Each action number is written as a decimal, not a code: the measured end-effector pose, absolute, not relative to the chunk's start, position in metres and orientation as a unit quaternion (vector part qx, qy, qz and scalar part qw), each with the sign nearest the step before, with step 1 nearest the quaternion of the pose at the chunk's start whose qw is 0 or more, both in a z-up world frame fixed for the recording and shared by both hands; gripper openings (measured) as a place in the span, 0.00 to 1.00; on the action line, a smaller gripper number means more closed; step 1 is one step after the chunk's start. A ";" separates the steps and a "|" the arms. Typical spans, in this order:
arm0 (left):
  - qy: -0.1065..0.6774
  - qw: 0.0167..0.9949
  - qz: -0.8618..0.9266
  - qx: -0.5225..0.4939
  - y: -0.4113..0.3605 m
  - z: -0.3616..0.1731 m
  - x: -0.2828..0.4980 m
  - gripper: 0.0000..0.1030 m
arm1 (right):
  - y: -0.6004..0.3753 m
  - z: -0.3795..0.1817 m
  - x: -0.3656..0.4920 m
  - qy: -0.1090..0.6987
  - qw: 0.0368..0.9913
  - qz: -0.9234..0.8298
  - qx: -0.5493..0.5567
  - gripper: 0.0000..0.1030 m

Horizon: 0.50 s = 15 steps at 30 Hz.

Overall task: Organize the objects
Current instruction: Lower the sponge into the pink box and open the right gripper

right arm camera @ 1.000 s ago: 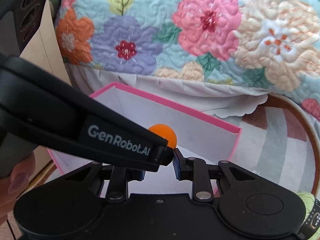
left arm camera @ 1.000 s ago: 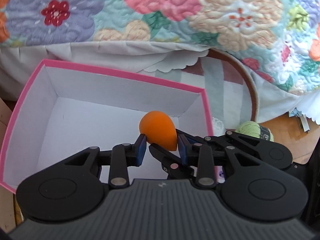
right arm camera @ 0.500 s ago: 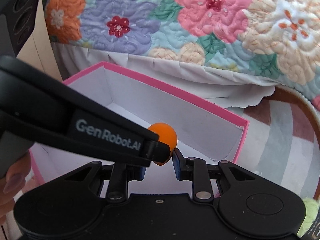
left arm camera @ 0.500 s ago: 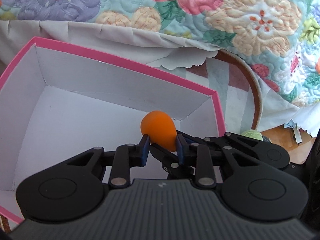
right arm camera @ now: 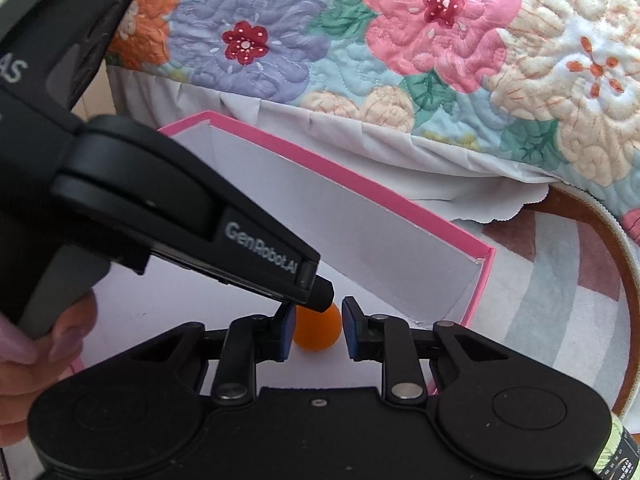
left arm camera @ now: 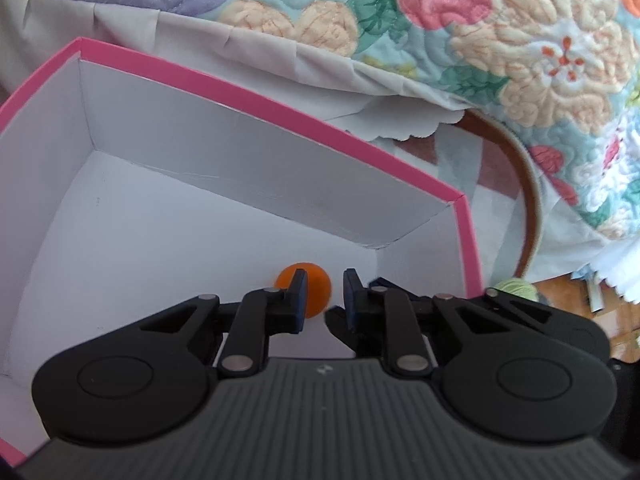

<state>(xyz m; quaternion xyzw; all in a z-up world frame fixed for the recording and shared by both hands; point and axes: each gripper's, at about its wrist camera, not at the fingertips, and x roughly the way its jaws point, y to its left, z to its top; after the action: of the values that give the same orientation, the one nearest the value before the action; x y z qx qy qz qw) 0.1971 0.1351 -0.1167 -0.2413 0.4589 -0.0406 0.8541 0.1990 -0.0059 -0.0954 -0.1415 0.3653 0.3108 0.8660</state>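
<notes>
An orange egg-shaped ball [left arm camera: 318, 286] [right arm camera: 318, 334] lies on the white floor of the pink-rimmed box [left arm camera: 280, 98] [right arm camera: 360, 178], near its right corner. My left gripper [left arm camera: 325, 276] hangs just above the ball. Its jaws are closing with nothing between them, and the ball shows past the left finger. In the right wrist view the left gripper's fingertips [right arm camera: 322, 296] reach down over the ball. My right gripper [right arm camera: 318, 307] hovers over the box's near edge, shut and empty, and the ball lies on the floor beyond its tips.
A flowered quilt [left arm camera: 440, 20] with a white skirt hangs behind the box. A striped round rug [right arm camera: 560, 280] lies to the right. A green yarn ball [left arm camera: 516, 286] sits beside the box's right wall. A hand [right arm camera: 24, 344] holds the left gripper's handle.
The orange ball has left the left gripper's jaws and now lies on the box floor. The left jaws have drawn closer together. Both grippers have sunk toward the box.
</notes>
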 end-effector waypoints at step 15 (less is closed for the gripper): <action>0.494 0.857 -0.002 -0.146 0.127 -0.082 0.171 0.18 | -0.032 -0.056 0.172 0.387 0.858 0.321 -0.107 0.29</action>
<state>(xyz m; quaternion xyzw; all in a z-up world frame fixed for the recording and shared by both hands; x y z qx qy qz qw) 0.1715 0.1268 -0.0821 -0.1462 0.4945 -0.0019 0.8568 0.1717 -0.0317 -0.0565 -0.1068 0.3869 0.3207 0.8579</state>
